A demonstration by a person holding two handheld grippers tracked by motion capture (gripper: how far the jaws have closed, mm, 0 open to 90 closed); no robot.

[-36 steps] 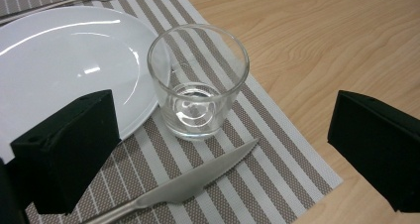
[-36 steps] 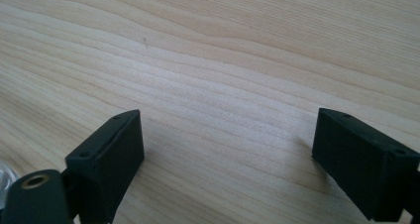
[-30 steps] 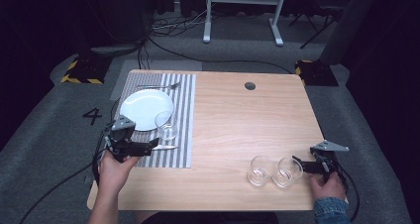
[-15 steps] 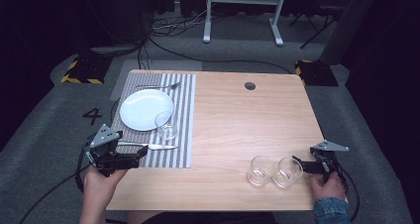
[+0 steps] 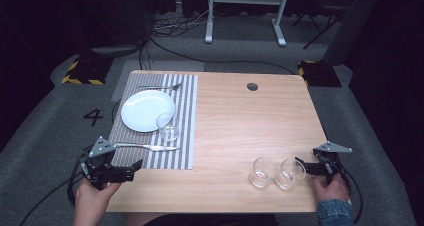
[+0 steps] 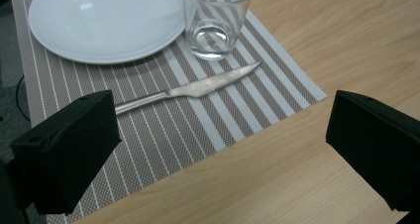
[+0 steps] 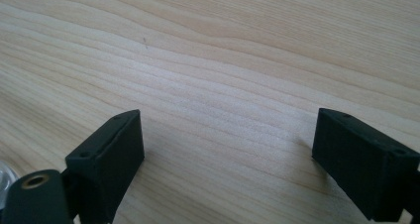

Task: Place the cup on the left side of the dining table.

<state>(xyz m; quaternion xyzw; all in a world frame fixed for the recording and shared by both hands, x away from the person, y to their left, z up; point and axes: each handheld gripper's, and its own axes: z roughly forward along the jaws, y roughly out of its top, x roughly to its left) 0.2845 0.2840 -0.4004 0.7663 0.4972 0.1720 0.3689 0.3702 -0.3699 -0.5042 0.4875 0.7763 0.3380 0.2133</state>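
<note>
In the high view, the left gripper point(image 5: 134, 167) hovered at the near edge of the striped placemat point(image 5: 186, 136), jaws spread and empty. On the placemat lay a white plate point(image 5: 145, 109); a drinking glass point(image 5: 168, 127) stood touching the plate's near right rim, a table knife point(image 5: 145, 147) lay nearer than the plate, and a fork point(image 5: 160, 87) lay beyond it. The right gripper point(image 5: 300, 166) rested just beside two empty glasses point(image 5: 276, 172), well right of the placemat.

In the left gripper view, the knife point(image 6: 190, 89) lay on the placemat point(image 6: 148, 130) between the parted jaws, with the glass point(image 6: 214, 18) and plate point(image 6: 106, 21) beyond it.

In the right gripper view, the jaws stood wide apart over bare wooden table point(image 7: 223, 85), gripping nothing.
</note>
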